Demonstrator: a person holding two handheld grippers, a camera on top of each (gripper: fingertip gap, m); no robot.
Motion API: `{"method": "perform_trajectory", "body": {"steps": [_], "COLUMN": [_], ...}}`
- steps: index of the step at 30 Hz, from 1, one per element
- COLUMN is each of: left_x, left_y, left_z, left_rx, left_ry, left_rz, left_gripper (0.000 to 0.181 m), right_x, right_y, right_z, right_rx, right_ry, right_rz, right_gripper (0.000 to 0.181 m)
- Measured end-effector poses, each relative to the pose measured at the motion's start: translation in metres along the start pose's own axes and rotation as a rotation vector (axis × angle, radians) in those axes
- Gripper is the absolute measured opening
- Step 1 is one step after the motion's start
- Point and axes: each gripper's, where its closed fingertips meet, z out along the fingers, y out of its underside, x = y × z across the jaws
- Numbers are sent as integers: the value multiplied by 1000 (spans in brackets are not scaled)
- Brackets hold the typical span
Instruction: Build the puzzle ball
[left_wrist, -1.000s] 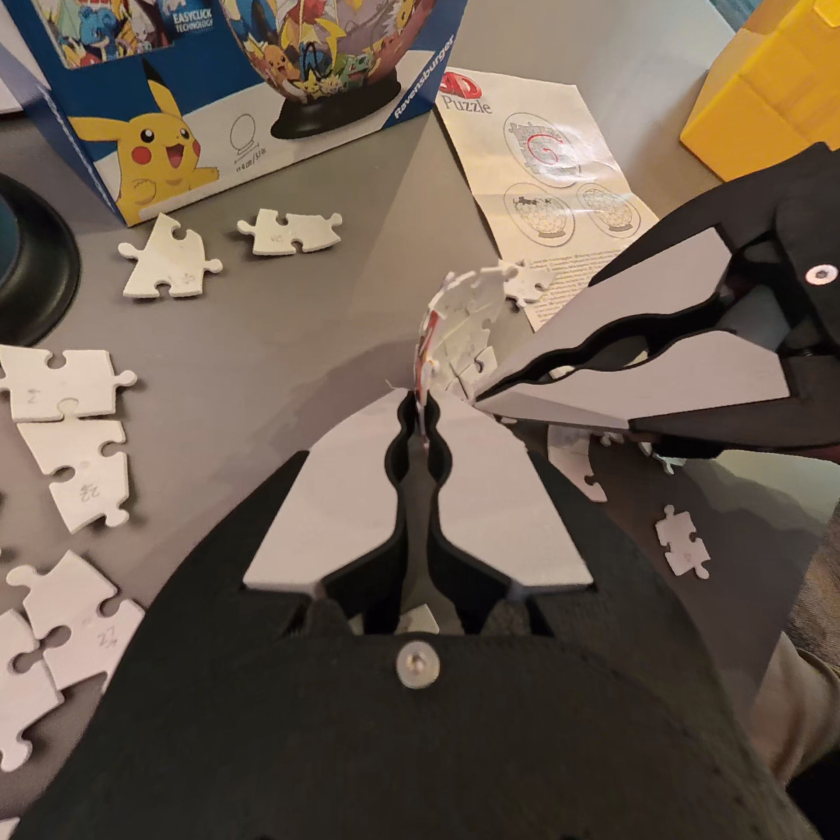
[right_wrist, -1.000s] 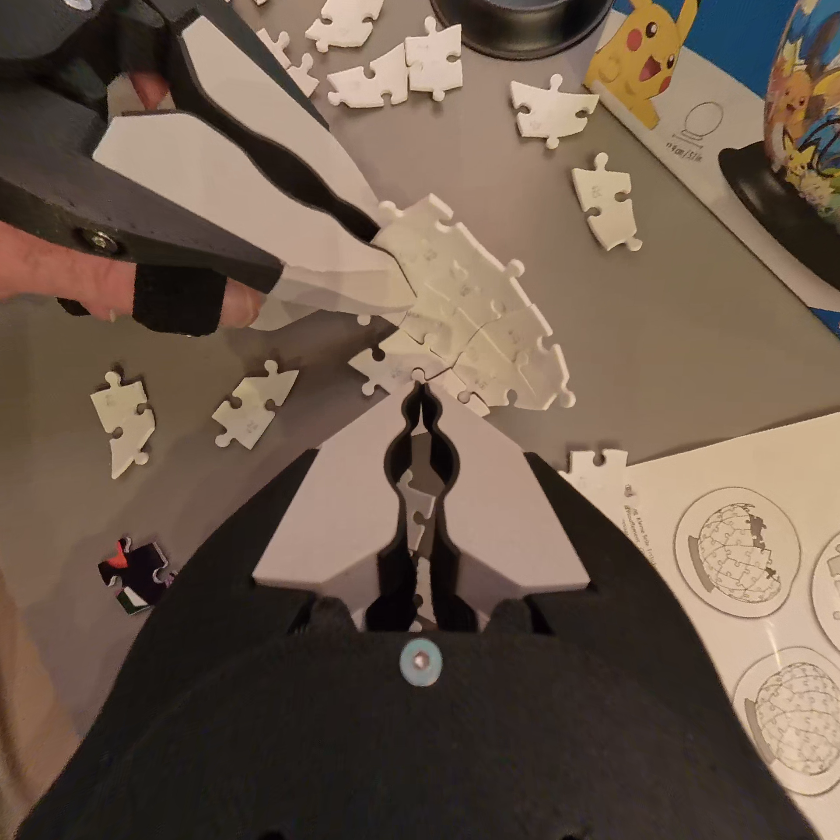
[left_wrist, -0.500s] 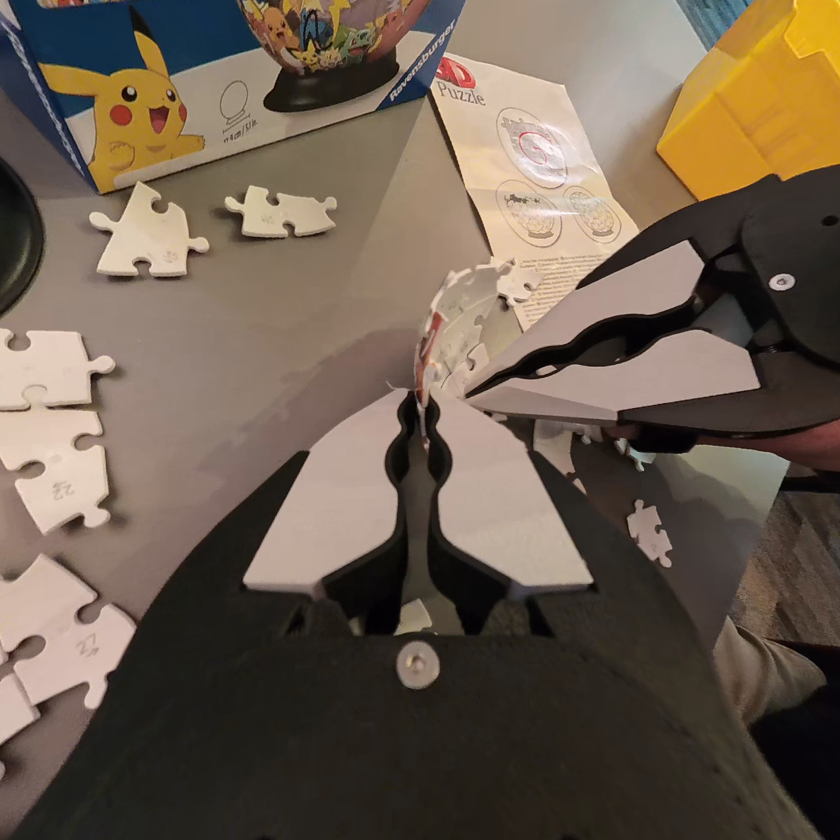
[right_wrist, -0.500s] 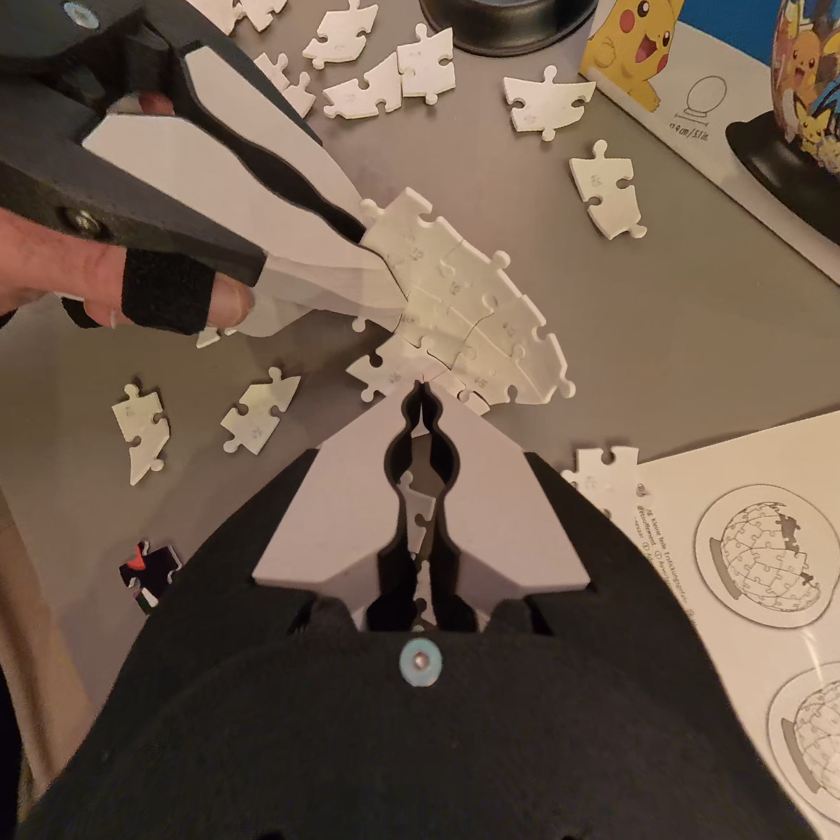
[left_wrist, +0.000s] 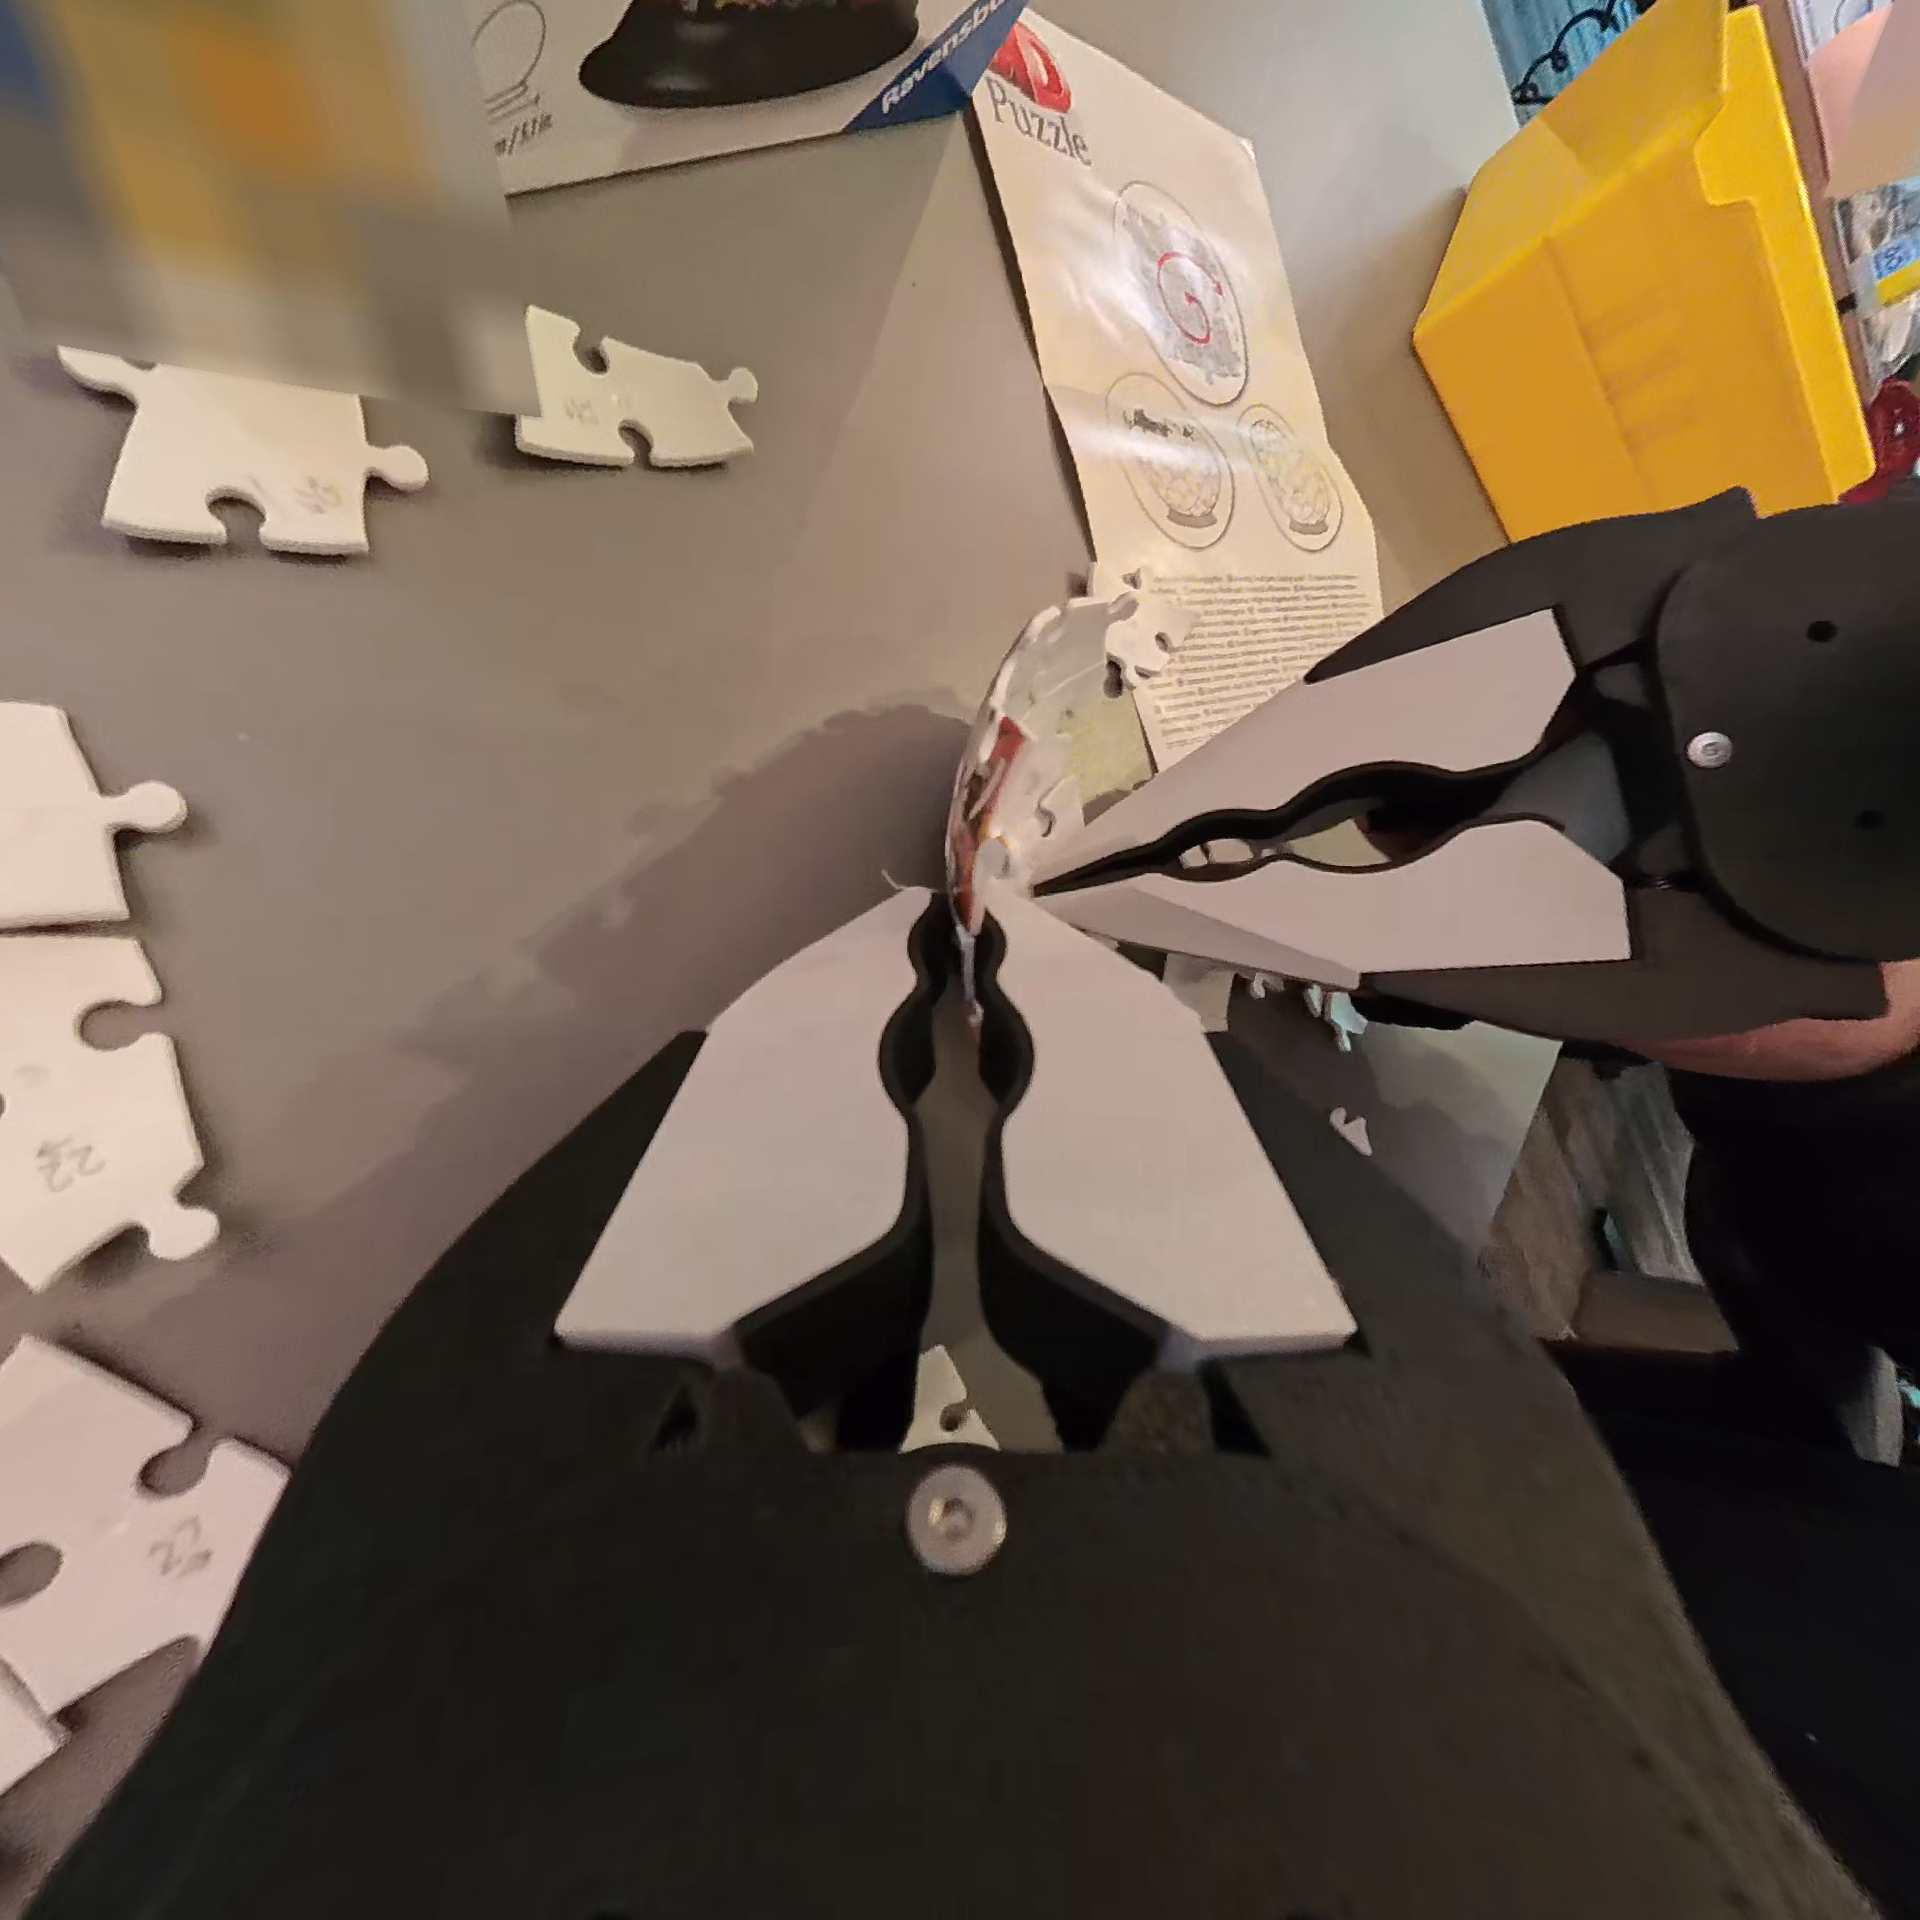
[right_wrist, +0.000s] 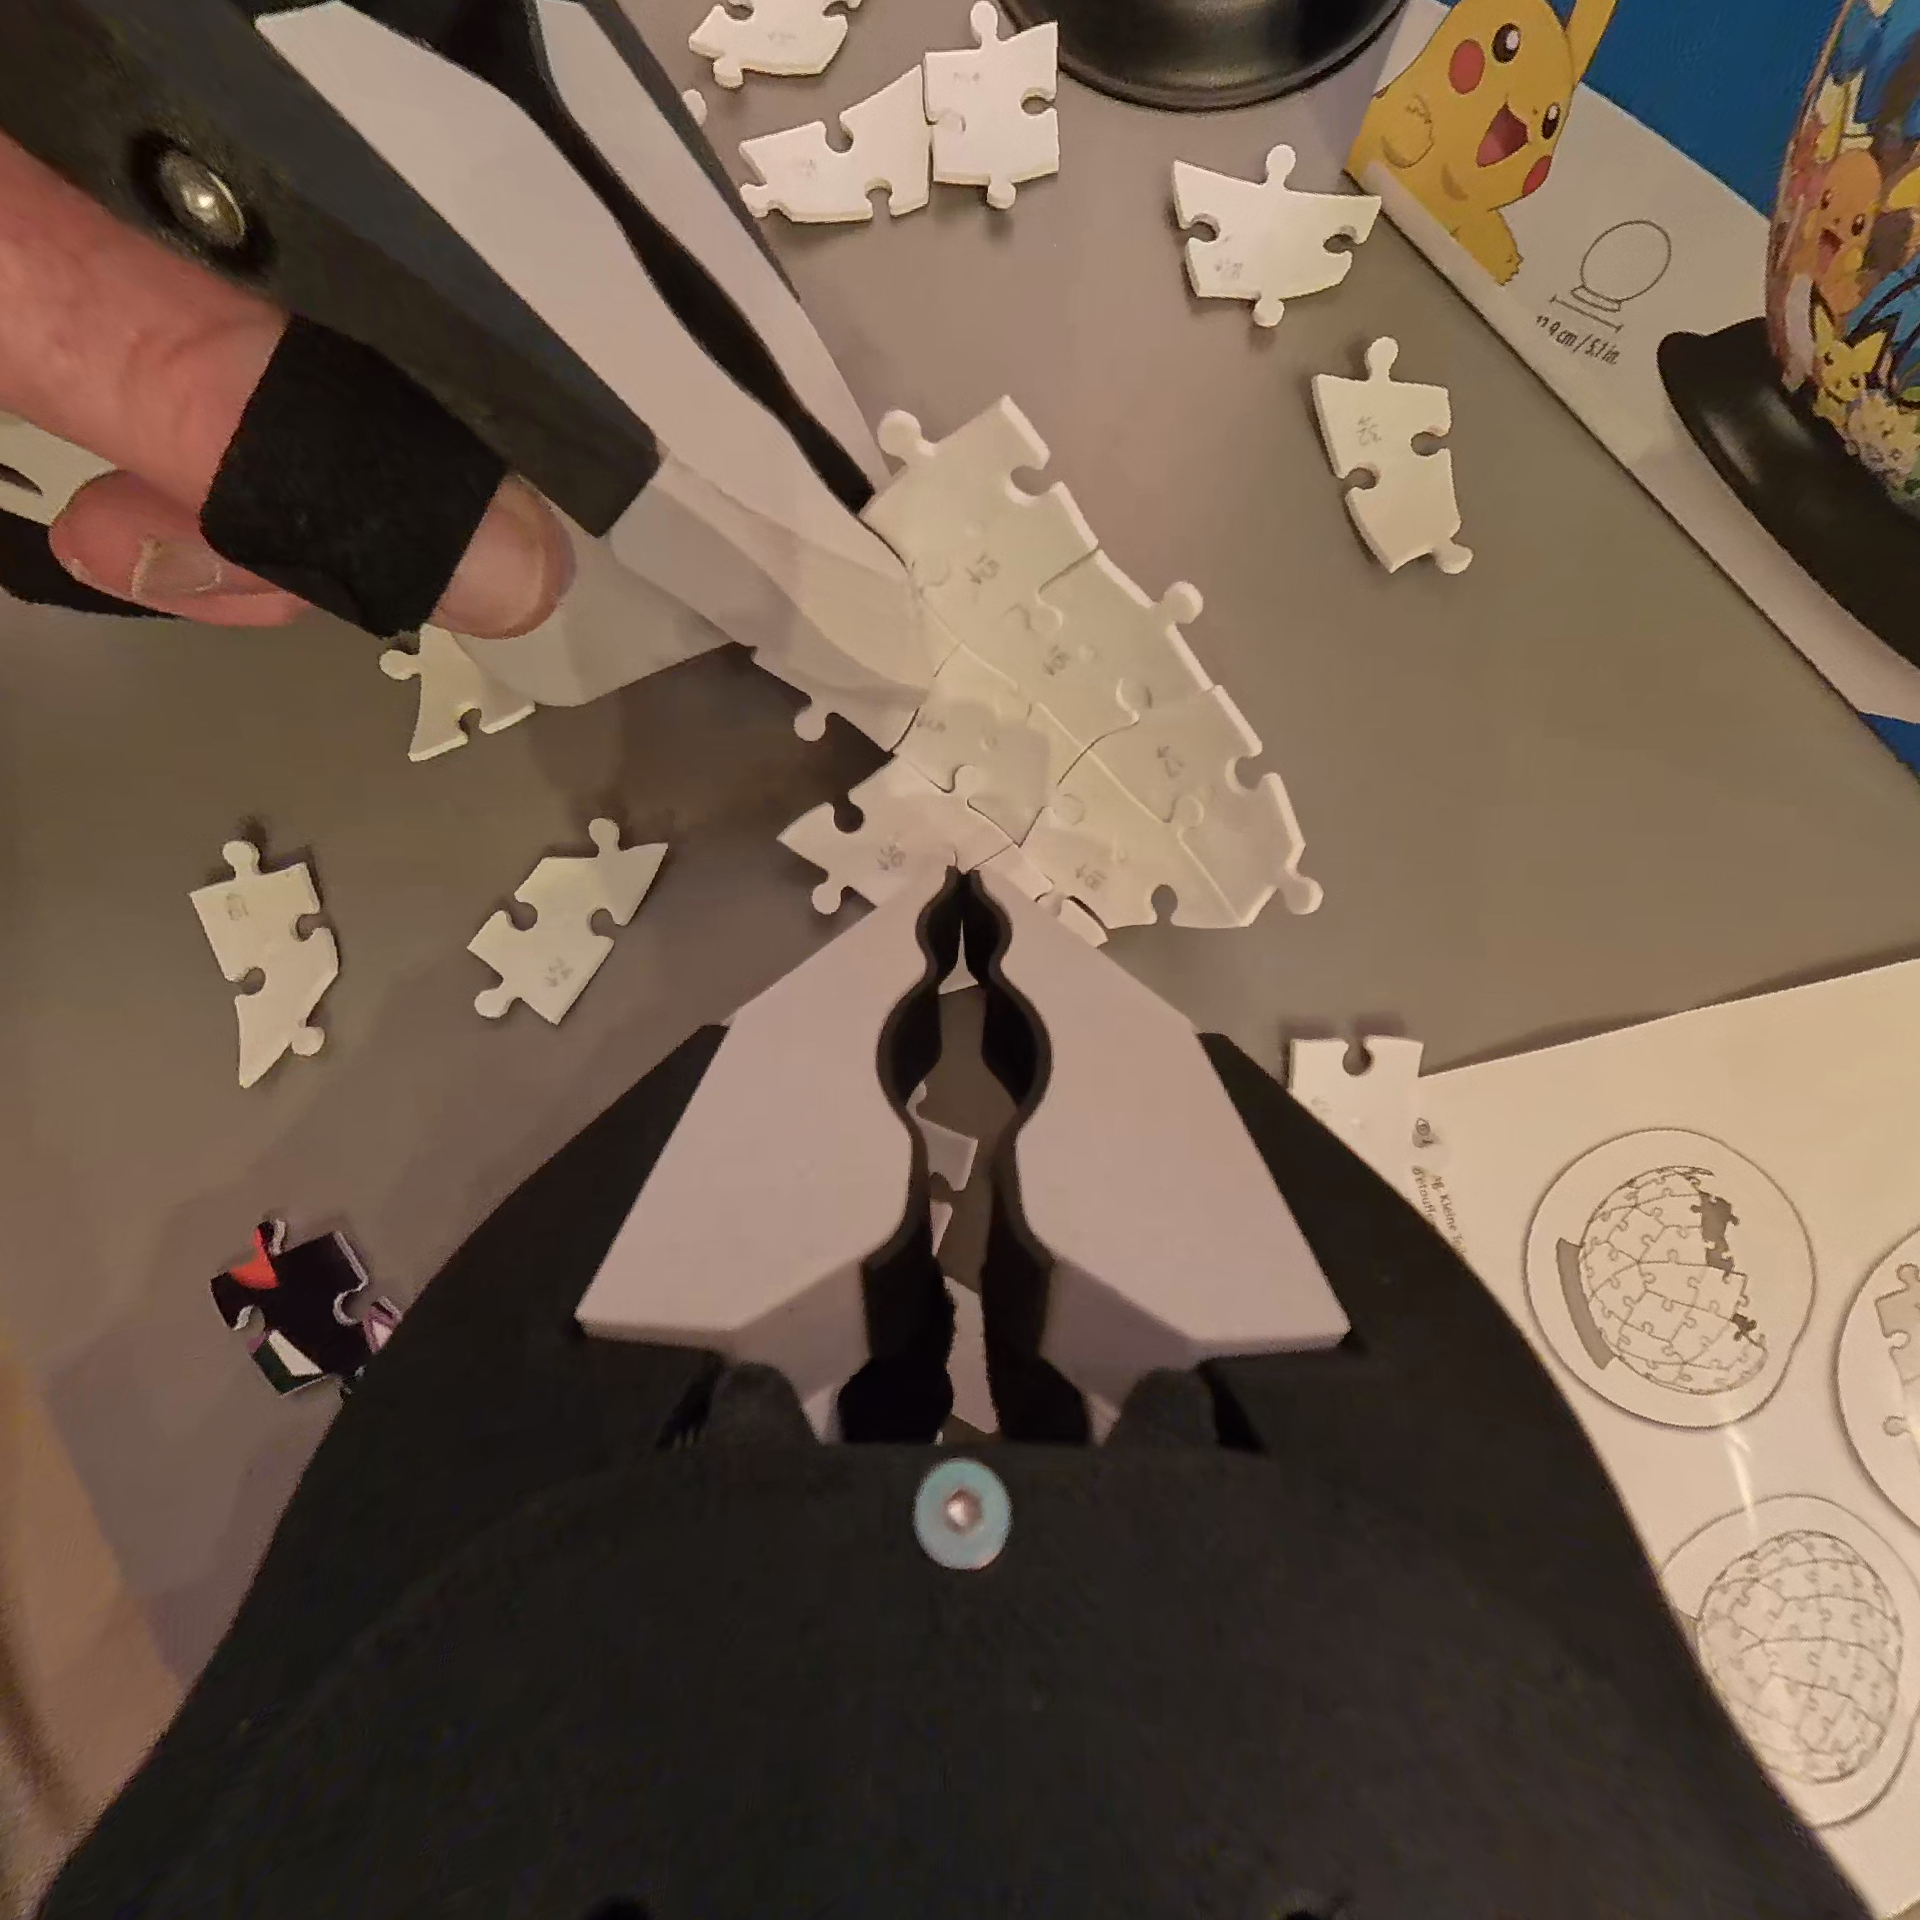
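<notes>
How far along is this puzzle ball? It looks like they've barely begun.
Early days, it seems. Done: one curved patch of joined pieces, plain side facing the right wrist camera. In hand: both the left gripper and the right gripper are shut on that patch's edges, holding it above the grey table. Left: many loose pieces lie scattered about, and the black stand sits unused.

Probably a hobby or work room: a grey table (left_wrist: 644, 727) strewn with puzzle pieces (right_wrist: 1387, 473), a yellow storage bin (left_wrist: 1642, 312) (cluttered shelving behind, blurry).
</notes>
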Motion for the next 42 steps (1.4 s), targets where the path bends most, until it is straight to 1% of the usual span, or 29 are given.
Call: {"method": "perform_trajectory", "body": {"steps": [2,5,9,12,16,19,23,34,39,42], "left_x": [2,6,10,7,2,2,2,5,7,8], "left_y": [0,-1,0,-1,1,3,4,3,2,2], "left_z": [-1,-3,3,9,14,15,16,17,17,16], "left_rx": [-12,-14,-42,-69,-119,-144,-163,-171,-149,-138], "left_ry": [26,60,52,26,-11,-11,-26,50,69,78], "left_rz": [2,-4,33,56,93,111,135,57,39,34], "left_gripper": [5,18,30,25,13,8,5,4,4,4], "right_x": [0,0,0,0,0,0,0,3,5,11], "right_y": [0,0,0,0,0,-1,-1,-1,-9,-4], "right_z": [0,0,0,0,0,0,-1,-2,-18,-24], "right_rx": [15,18,24,30,41,52,63,76,136,126], "right_ry": [-9,-9,-11,-11,-18,-25,-35,-19,-54,-85], "right_rz": [10,5,9,13,20,21,25,-10,49,120], "right_gripper": [0,0,0,0,0,0,0,0,0,0]}}
